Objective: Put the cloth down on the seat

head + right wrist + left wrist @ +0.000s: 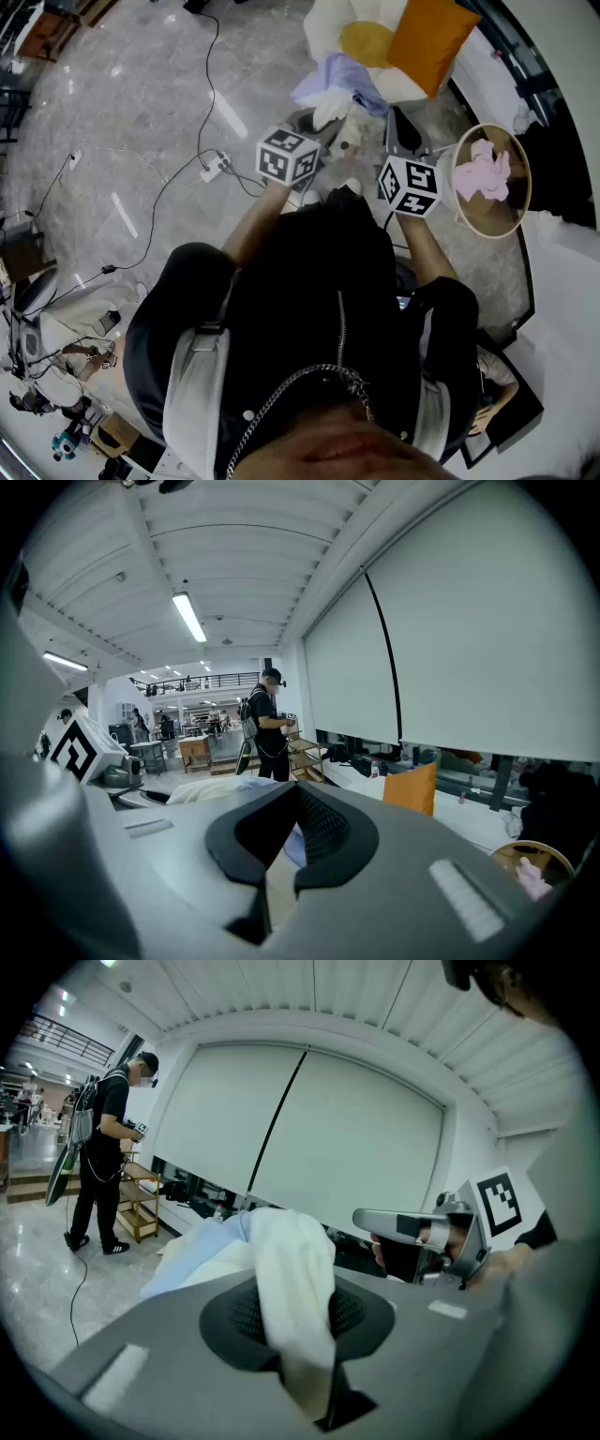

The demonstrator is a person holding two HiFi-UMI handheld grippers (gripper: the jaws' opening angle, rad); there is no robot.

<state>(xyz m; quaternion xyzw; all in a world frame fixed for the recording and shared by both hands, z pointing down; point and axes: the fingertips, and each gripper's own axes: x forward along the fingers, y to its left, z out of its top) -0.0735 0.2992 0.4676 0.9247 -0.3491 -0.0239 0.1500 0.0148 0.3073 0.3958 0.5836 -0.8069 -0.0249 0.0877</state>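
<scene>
The left gripper (295, 1321) pinches a white fold of the cloth (291, 1260). The right gripper (289, 841) has its jaws nearly together on another edge (lavender fabric shows between the pads). The cloth hangs between both grippers at the near edge of the seat (368, 42), beside an orange cushion (428, 37).

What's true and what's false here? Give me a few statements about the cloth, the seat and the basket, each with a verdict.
1. The left gripper is shut on a white cloth. True.
2. The cushion on the seat is green. False: it is orange.
3. The basket holds a pink thing. True.
4. The basket stands at the person's left. False: it stands at their right.
</scene>
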